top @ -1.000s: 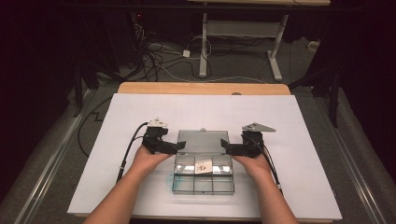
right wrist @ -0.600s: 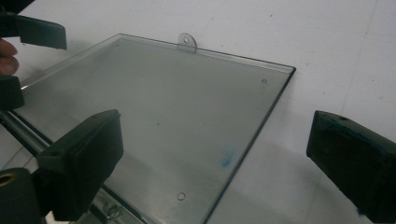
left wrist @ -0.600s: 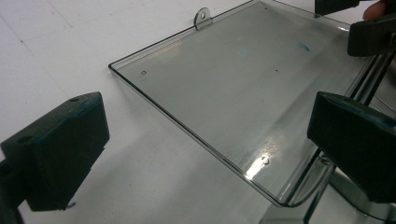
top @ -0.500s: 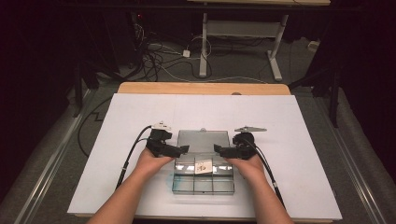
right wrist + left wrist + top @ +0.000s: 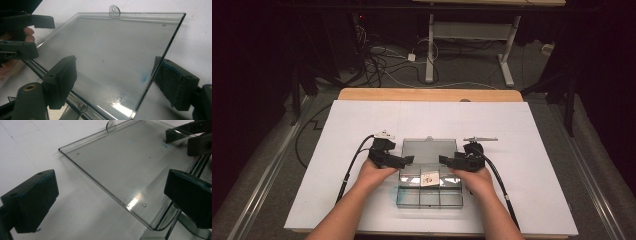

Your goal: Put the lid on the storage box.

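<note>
Clear compartment box [image 5: 429, 192] flat on the white desk [image 5: 362, 125], lid [image 5: 430, 150] swung open; left hand-held gripper [image 5: 408, 160] and right hand-held gripper [image 5: 444, 160] straddling opposite lid edges, jaws open, right's just been closing, nothing gripped, probably to fold it shut.

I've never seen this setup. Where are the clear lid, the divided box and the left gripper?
clear lid [image 5: 107, 57], right gripper view, middle of panel.
divided box [image 5: 429, 200], high view, front compartments.
left gripper [image 5: 408, 160], high view, between its fingertips.

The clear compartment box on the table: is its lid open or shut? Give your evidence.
Open. The lid lies folded back flat on the white table beyond the box, whose compartments are uncovered; both gripper views show it as a flat clear sheet.
</note>
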Action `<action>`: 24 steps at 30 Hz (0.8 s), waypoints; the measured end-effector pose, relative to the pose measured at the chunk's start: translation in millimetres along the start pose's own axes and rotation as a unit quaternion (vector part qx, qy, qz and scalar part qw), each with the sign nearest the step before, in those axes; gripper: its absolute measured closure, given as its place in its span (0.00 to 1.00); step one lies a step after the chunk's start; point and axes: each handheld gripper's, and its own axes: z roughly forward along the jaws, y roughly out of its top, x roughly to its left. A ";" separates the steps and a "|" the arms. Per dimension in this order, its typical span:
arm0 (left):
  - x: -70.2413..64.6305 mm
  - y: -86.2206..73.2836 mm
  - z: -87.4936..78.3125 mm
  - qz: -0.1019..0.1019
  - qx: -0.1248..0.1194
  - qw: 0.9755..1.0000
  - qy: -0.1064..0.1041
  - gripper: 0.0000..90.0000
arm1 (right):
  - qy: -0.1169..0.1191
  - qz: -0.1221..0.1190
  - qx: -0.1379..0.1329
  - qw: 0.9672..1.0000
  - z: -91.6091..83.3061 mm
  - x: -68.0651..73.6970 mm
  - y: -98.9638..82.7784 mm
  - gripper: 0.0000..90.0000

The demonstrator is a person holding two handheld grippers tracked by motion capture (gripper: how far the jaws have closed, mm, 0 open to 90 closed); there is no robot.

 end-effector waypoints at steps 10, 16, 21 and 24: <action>-2.9 -3.2 -9.9 0.015 -0.014 1.000 -0.023 0.17 | -0.032 -0.058 -0.046 0.997 -11.2 10.9 -2.1 0.38; -5.6 -4.7 -15.0 0.022 -0.032 0.998 -0.046 0.39 | -0.049 -0.090 -0.075 0.992 -21.1 15.3 -2.9 0.51; -12.9 -4.3 -22.4 0.051 -0.053 0.996 -0.043 0.57 | -0.060 -0.114 -0.093 0.987 -31.1 19.4 -4.2 0.61; -15.9 -4.4 -25.2 0.059 -0.059 0.996 -0.038 0.63 | -0.064 -0.126 -0.099 0.985 -35.6 21.0 -5.3 0.65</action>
